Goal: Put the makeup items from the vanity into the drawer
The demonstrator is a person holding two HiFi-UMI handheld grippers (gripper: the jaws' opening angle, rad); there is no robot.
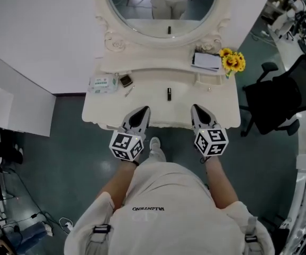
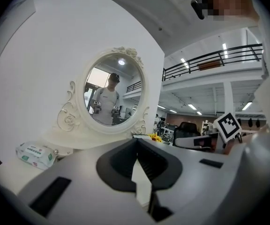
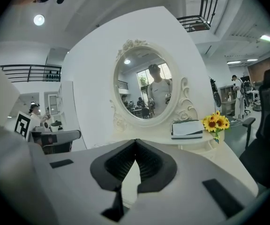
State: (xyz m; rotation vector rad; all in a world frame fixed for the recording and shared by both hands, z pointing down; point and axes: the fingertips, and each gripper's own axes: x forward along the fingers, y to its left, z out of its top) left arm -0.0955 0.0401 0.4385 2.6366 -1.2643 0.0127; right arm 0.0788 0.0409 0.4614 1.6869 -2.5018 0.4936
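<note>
Lipstick tube [image 1: 169, 93], upright at centre of worktop [image 1: 145, 101], probably light, rigid, easily toppled: grip mid-barrel; left gripper [image 1: 143, 110] and right gripper [image 1: 196, 109] fingers closed, empty.

The mirror [image 1: 162, 8] is cropped at top; the slim dark item [image 1: 169, 93] is too small to identify.

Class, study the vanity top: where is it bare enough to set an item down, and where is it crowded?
Bare: the vanity top right of the dark tube, in front of the notebook shelf; also between tube and thin stick. Crowded: the back left, with wipes pack and brown box.
</note>
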